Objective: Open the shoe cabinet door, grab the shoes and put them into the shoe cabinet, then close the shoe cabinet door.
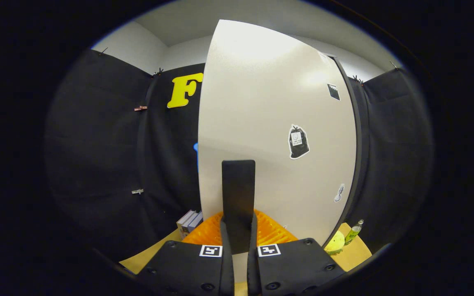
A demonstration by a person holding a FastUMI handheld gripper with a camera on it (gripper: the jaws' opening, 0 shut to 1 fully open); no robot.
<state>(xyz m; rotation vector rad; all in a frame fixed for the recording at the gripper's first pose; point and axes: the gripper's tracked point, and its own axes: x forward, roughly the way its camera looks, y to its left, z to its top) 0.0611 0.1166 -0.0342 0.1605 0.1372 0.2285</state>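
Observation:
The white shoe cabinet door [270, 102] rises close in front of me, with a few dark stickers on its face. A flat black handle [238, 185] stands upright near the door's left edge. My gripper [239, 232] is shut on the lower part of that handle, one finger pressed against each side. The door's free left edge stands out against the black cloth wall, and a dark frame strip runs down its right side. I cannot tell how far the door stands open. The cabinet's inside is hidden.
A small stack of books [189, 222] lies on the wooden surface [150, 255] left of the door's foot. To the right of the door stand a green bottle [354, 232] and a round yellow-green object [335, 243]. Black cloth walls close both sides.

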